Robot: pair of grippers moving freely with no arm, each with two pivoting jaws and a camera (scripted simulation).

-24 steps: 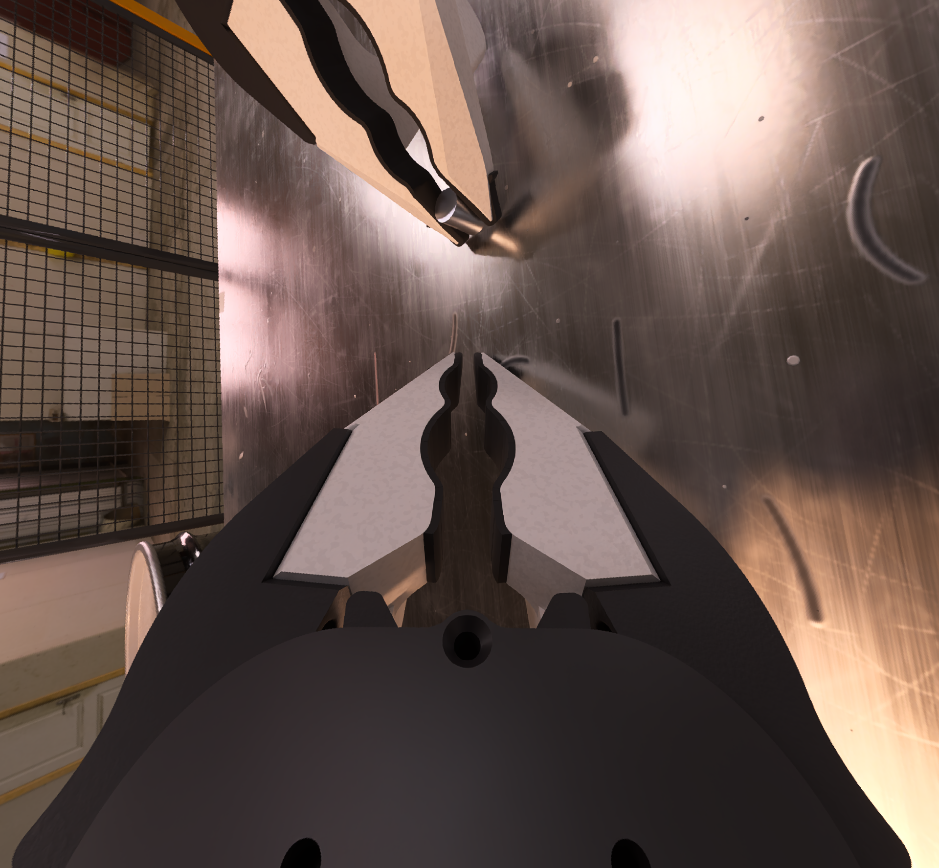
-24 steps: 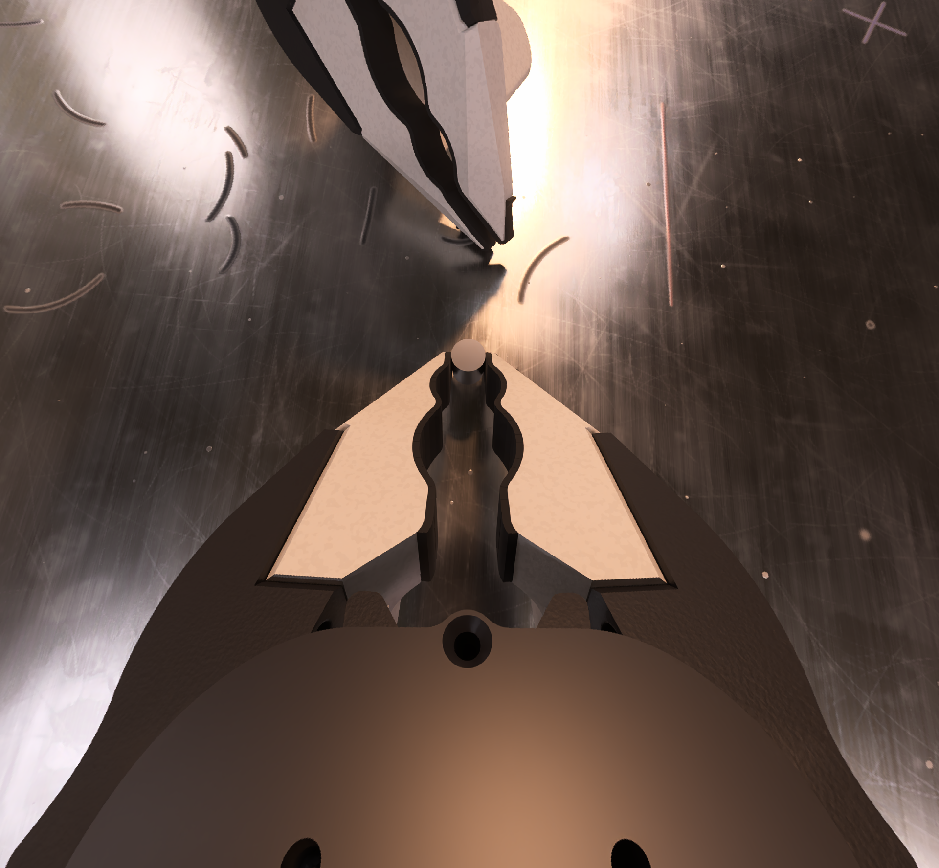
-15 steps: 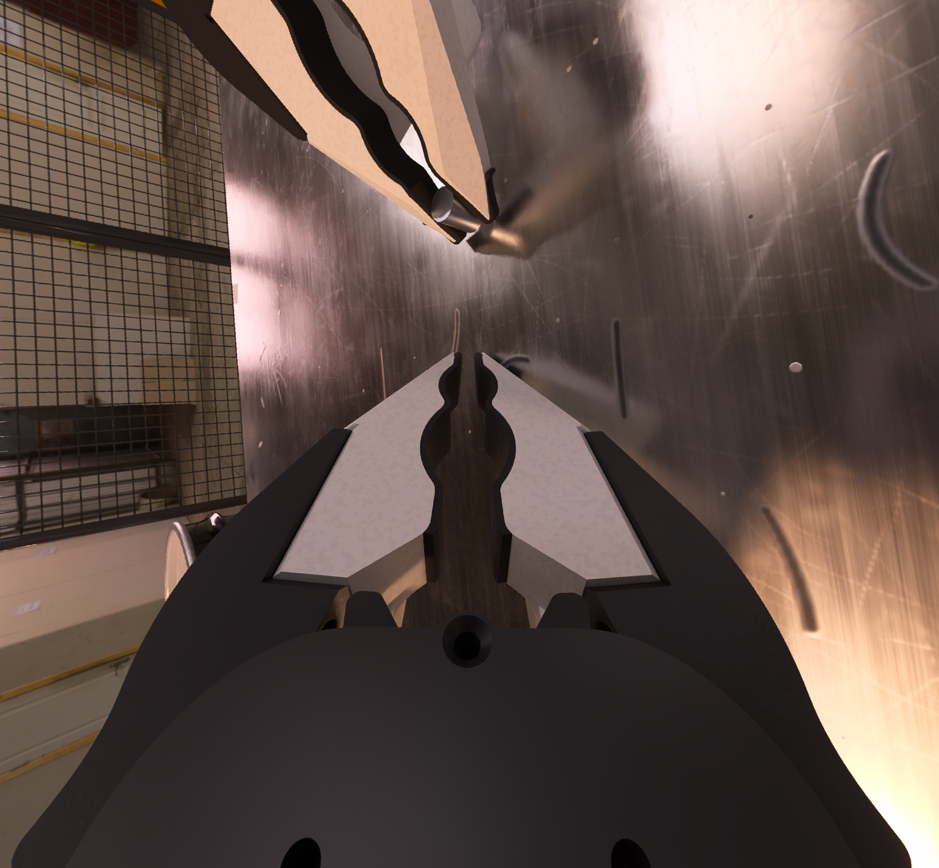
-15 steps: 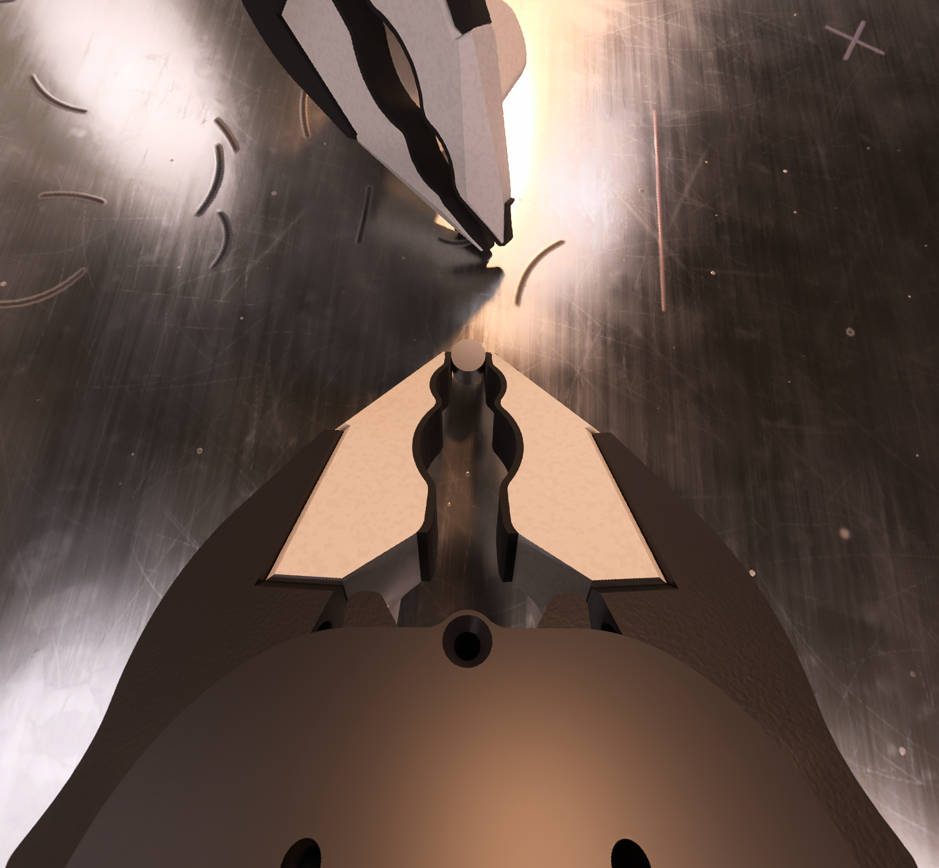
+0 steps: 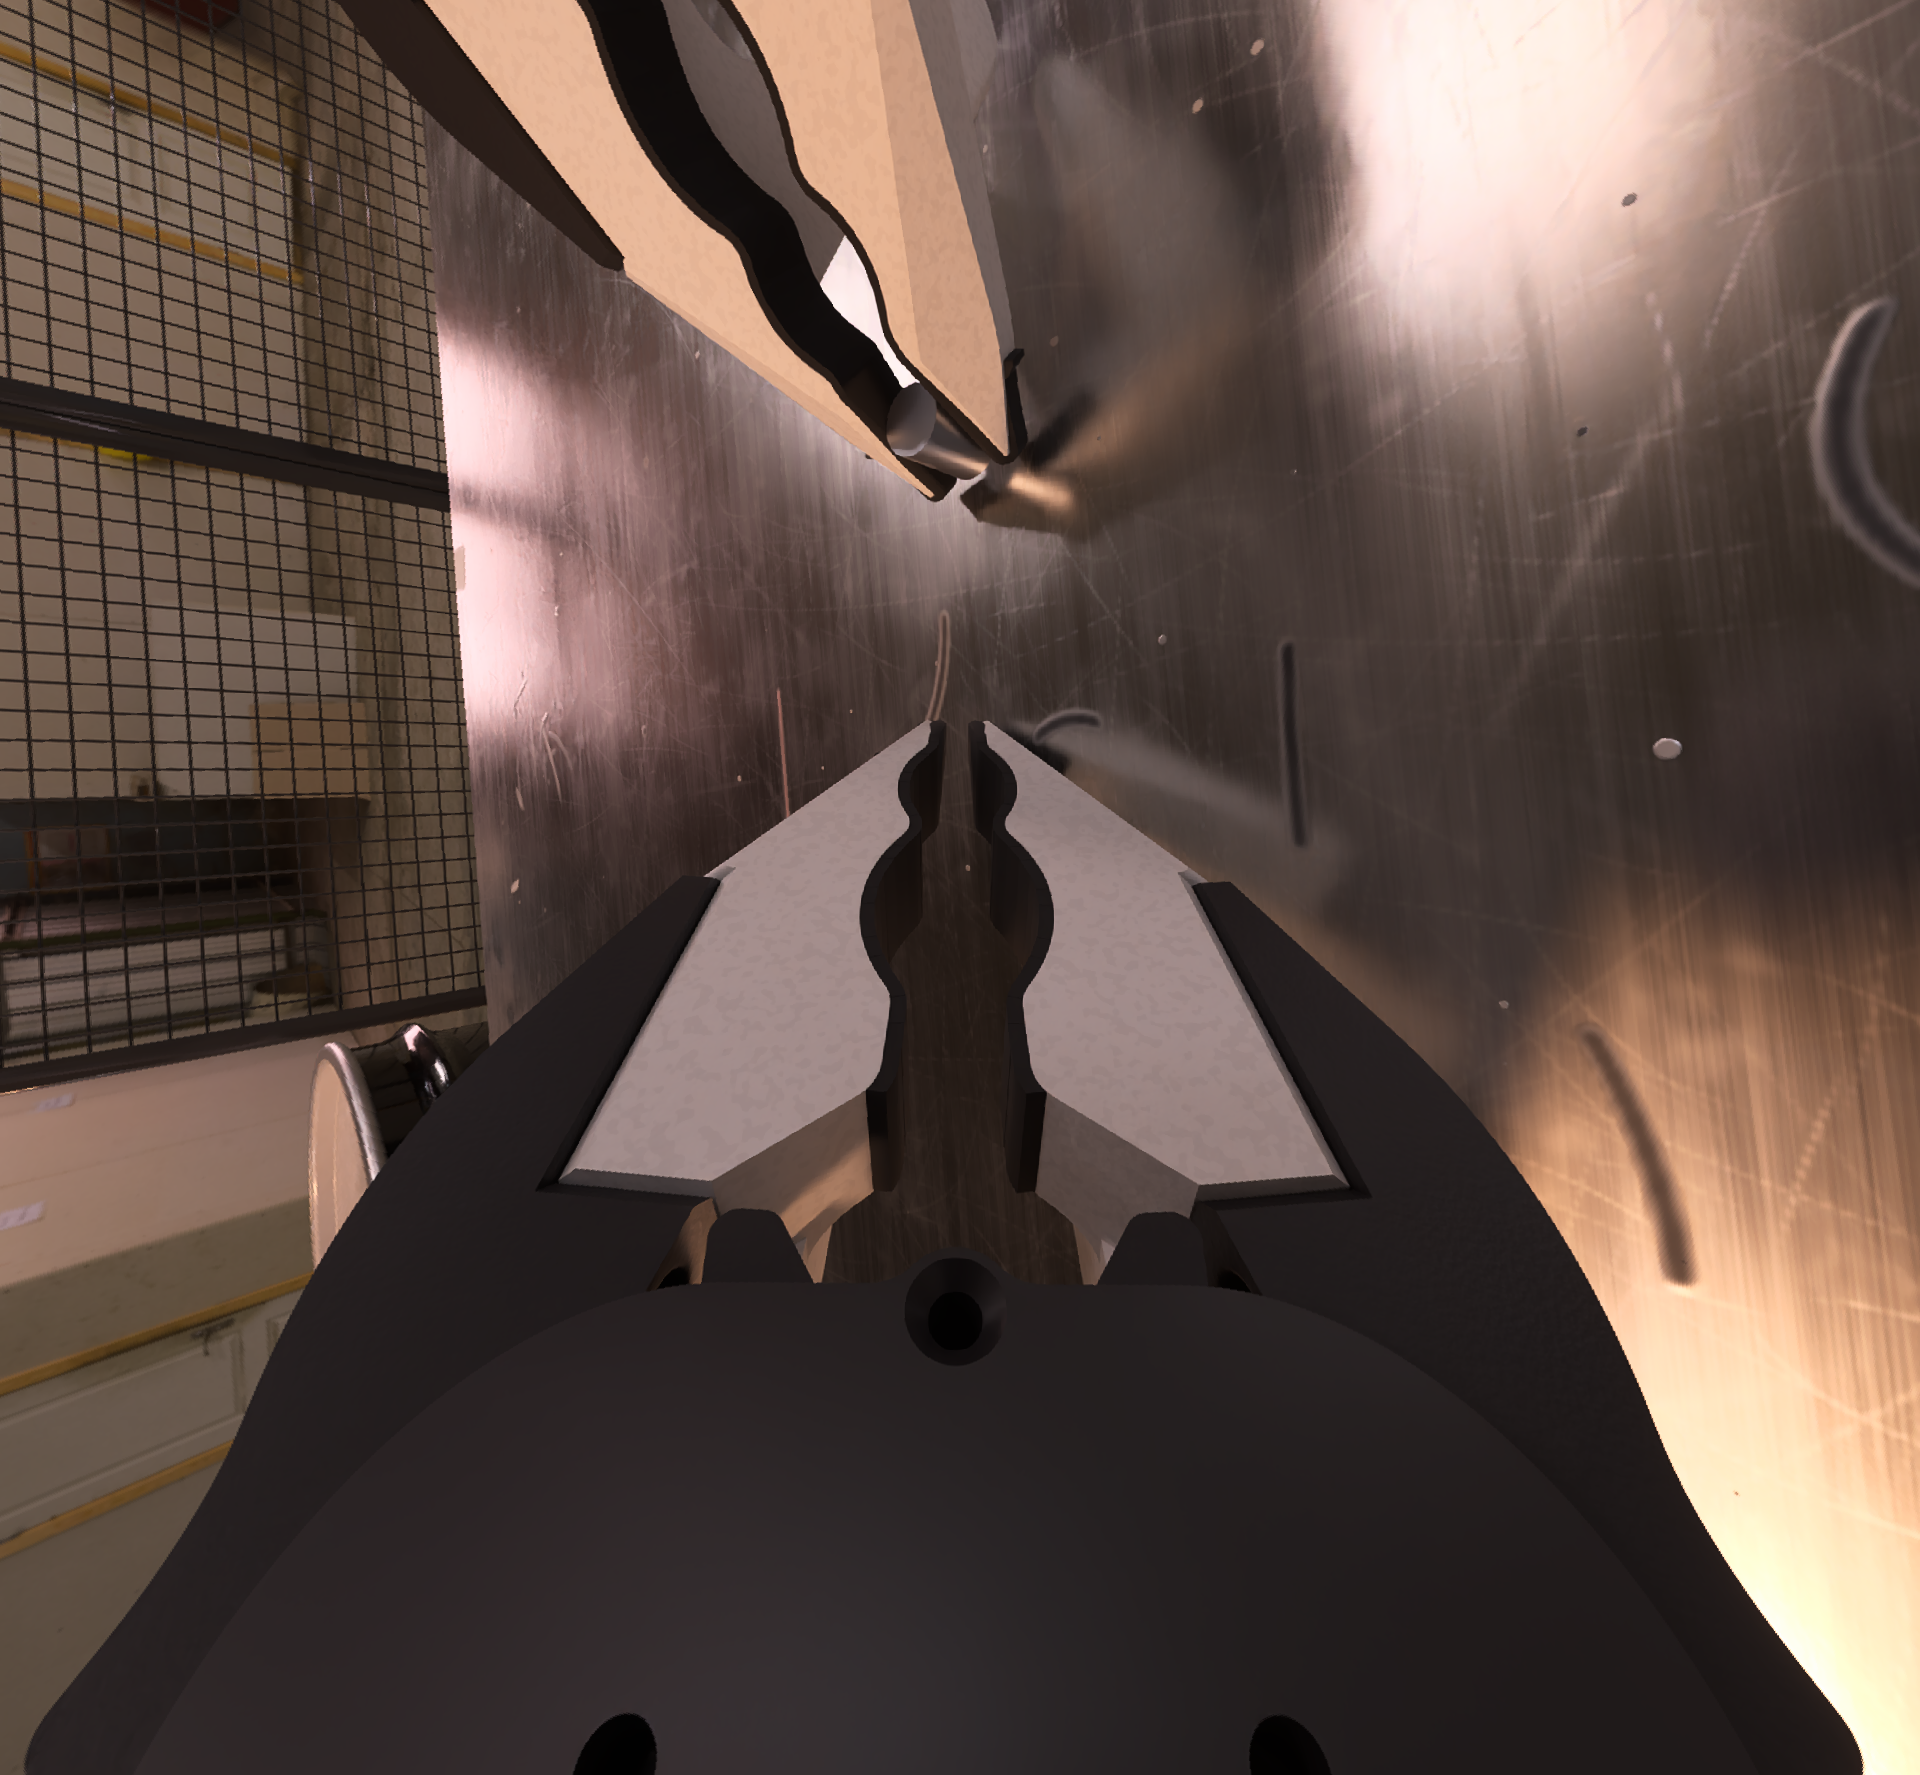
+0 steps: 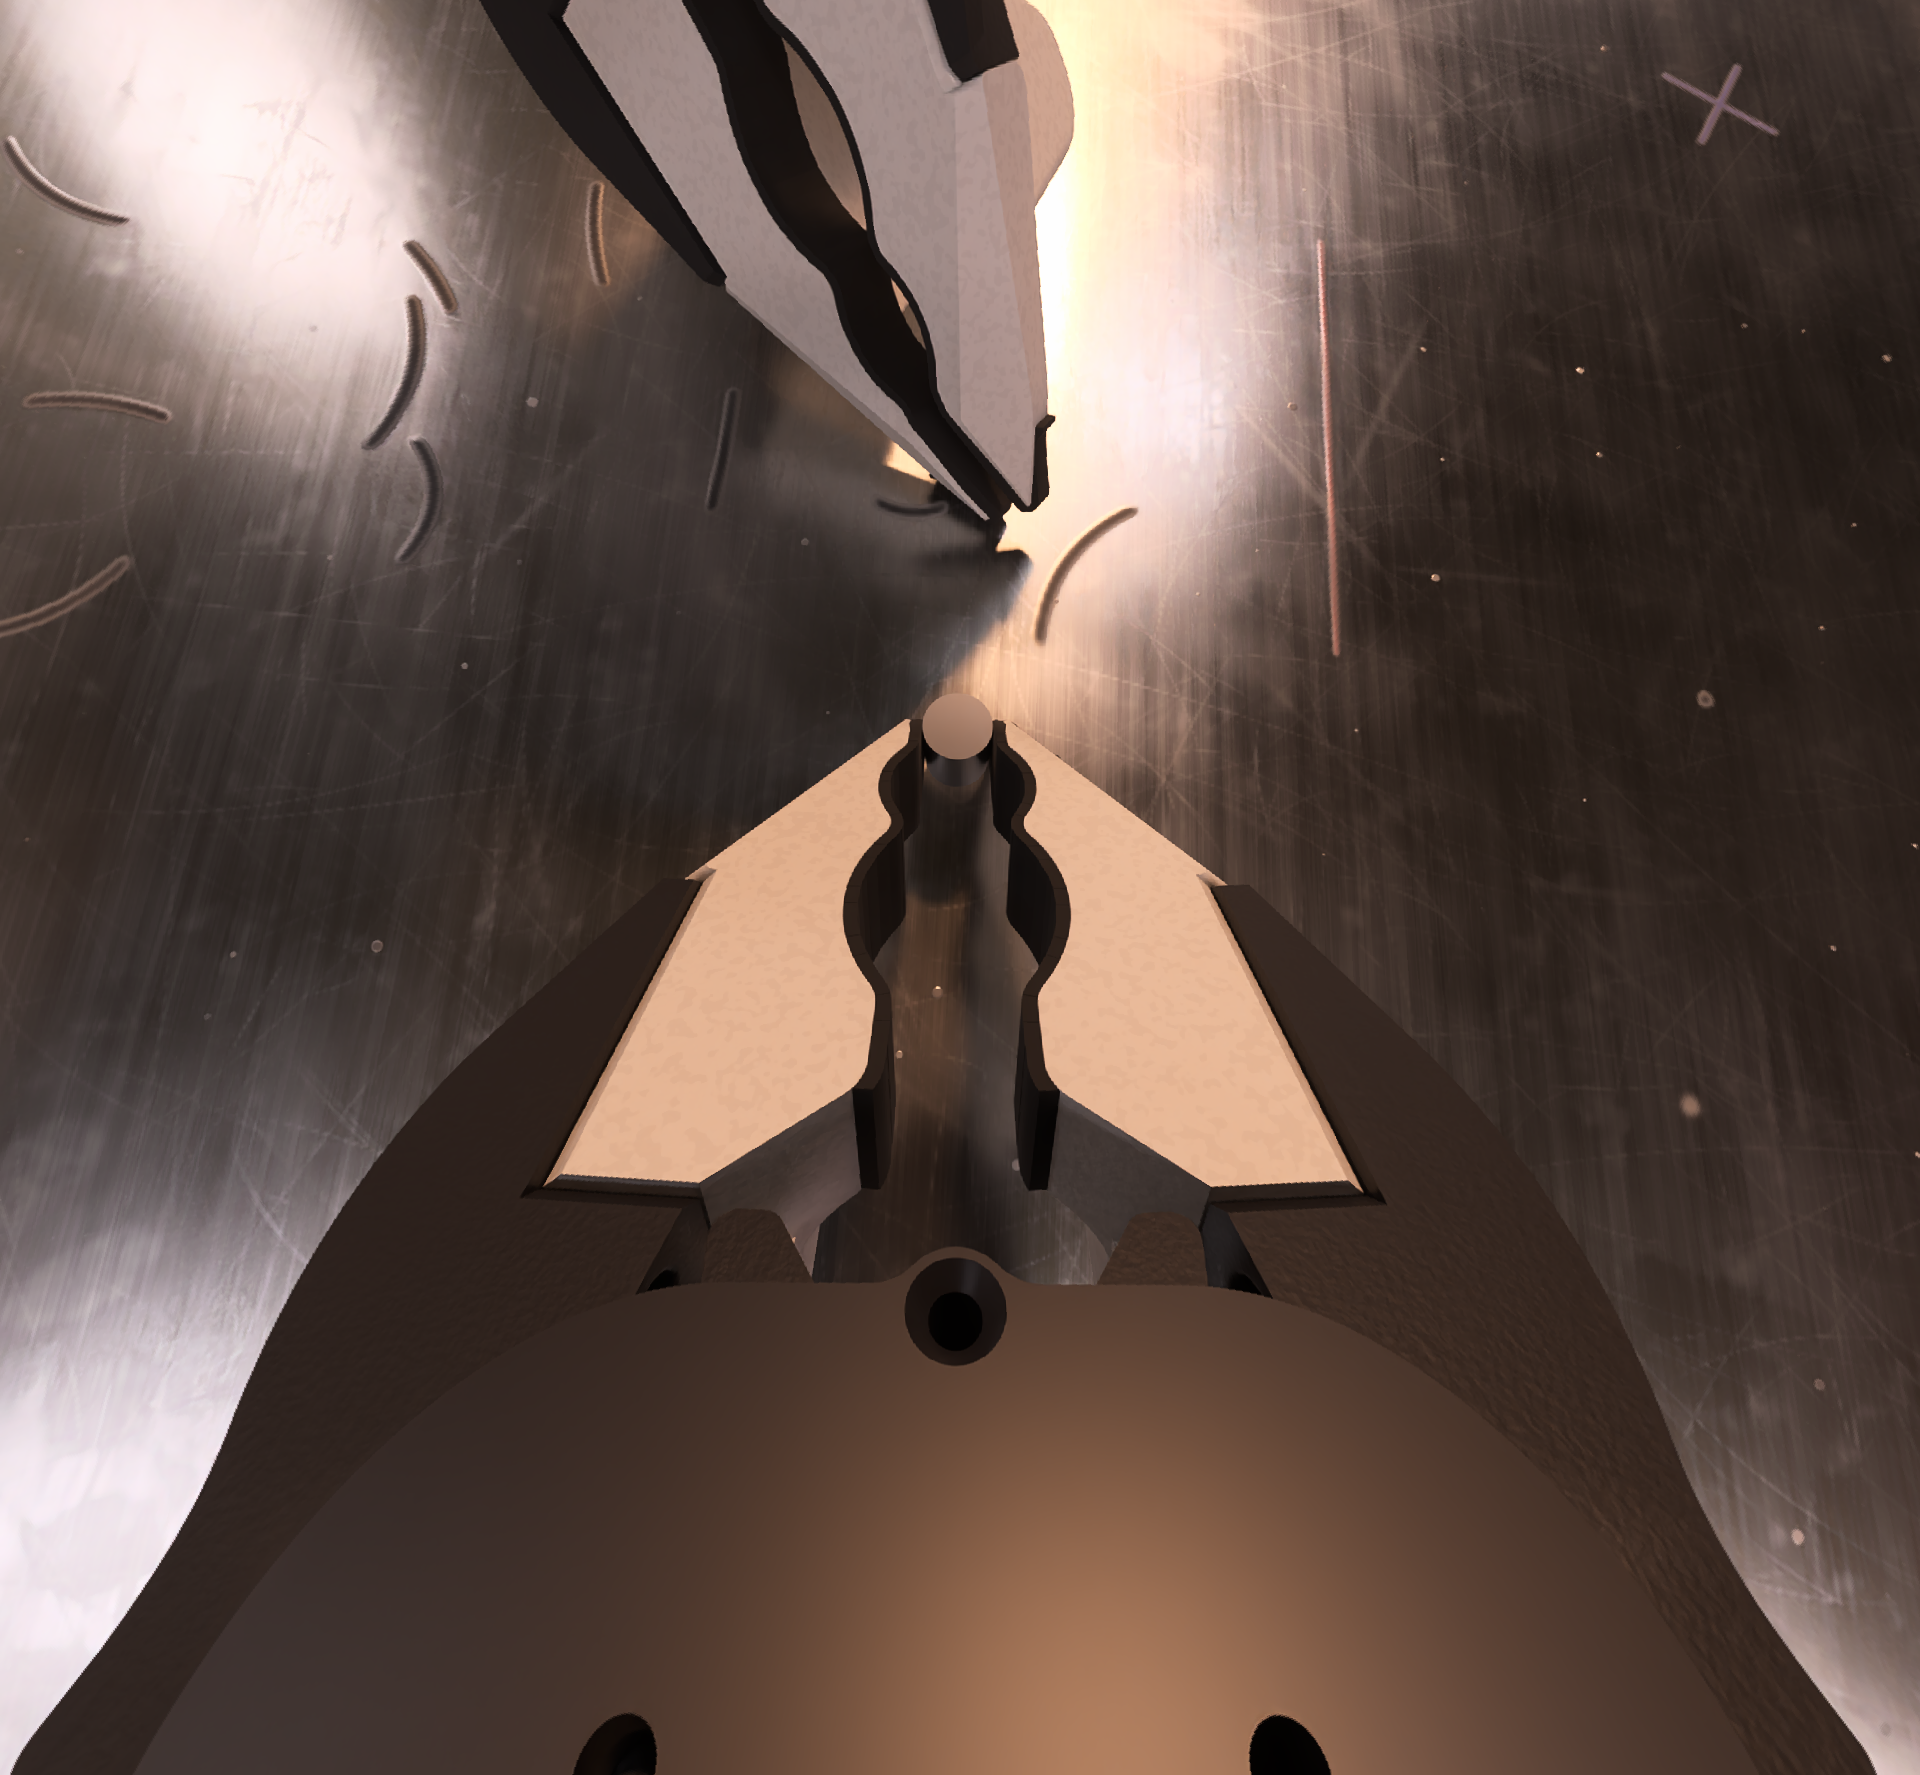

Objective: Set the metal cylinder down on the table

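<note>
The small metal cylinder (image 6: 957, 726) sits clamped between the tips of my right gripper (image 6: 957, 740), which has tan fingers. In the left wrist view the same cylinder (image 5: 928, 439) shows in the right gripper (image 5: 951, 458), its lower end touching or just above the brushed metal table (image 5: 1455, 582). My left gripper (image 5: 957, 736), with grey fingers, is shut and empty, tips close to the table. It also shows in the right wrist view (image 6: 1008, 504), a short way ahead of the cylinder.
The steel table (image 6: 1558, 790) carries several thin curved metal shavings (image 6: 410, 375) and a straight thin rod (image 6: 1328, 447). More shavings (image 5: 1636, 1164) lie right of the left gripper. A wire mesh fence (image 5: 208, 530) stands beyond the table's left edge.
The left wrist view has shifted slightly, so the fence and floor at its left moved right. The right gripper still holds the cylinder, close to the table. Both grippers stay shut.
</note>
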